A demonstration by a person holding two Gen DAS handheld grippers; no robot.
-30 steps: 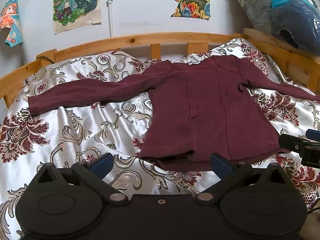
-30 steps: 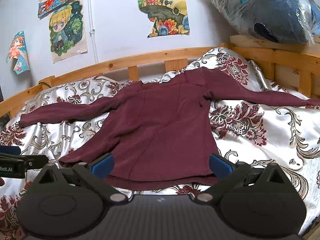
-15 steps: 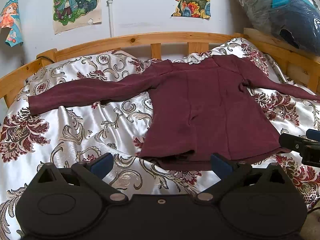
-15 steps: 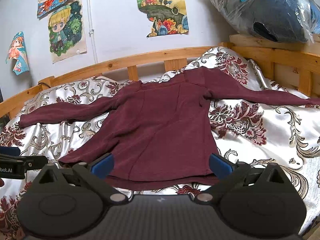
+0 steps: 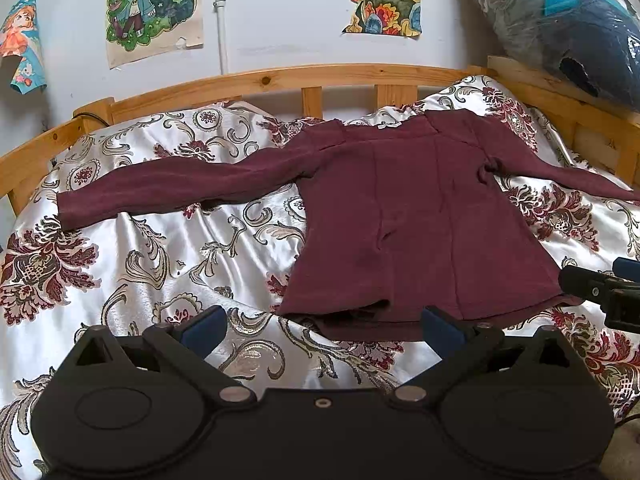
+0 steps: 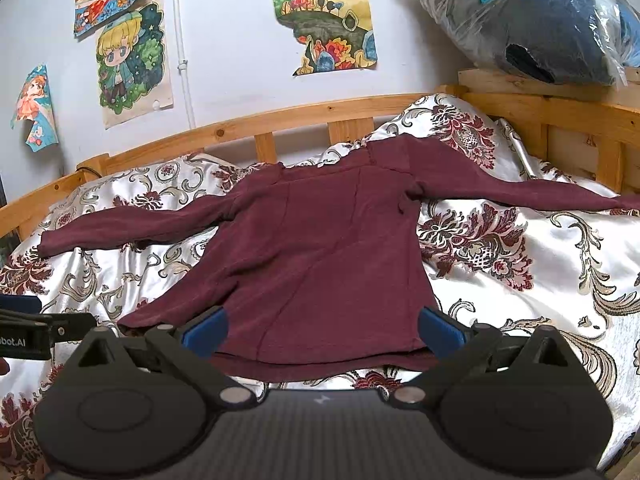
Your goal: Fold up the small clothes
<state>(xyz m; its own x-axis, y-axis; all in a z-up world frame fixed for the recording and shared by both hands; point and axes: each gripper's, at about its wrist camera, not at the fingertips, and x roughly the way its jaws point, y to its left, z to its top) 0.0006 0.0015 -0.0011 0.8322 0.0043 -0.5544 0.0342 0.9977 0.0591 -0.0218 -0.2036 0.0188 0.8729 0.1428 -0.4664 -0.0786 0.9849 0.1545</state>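
Lying flat on the quilt (image 5: 160,248) with both sleeves spread is one maroon top (image 5: 412,216), nothing over it. Four posters (image 6: 134,60) hang above the headboard (image 5: 280,80); one bagged bundle (image 6: 540,20) sits right. Left gripper (image 5: 320,326) and right gripper (image 6: 320,330) hover at the hem, jaws spread wide, empty.

One maroon long-sleeved top (image 6: 320,264) with two sleeves is seen laid on one floral satin bedspread (image 6: 540,280). Two grippers are counted, the left gripper (image 5: 320,330) and the right gripper (image 6: 322,330). Five cartoon pictures (image 6: 134,60) are shown on the wall, and one plastic-wrapped bundle (image 6: 532,12).
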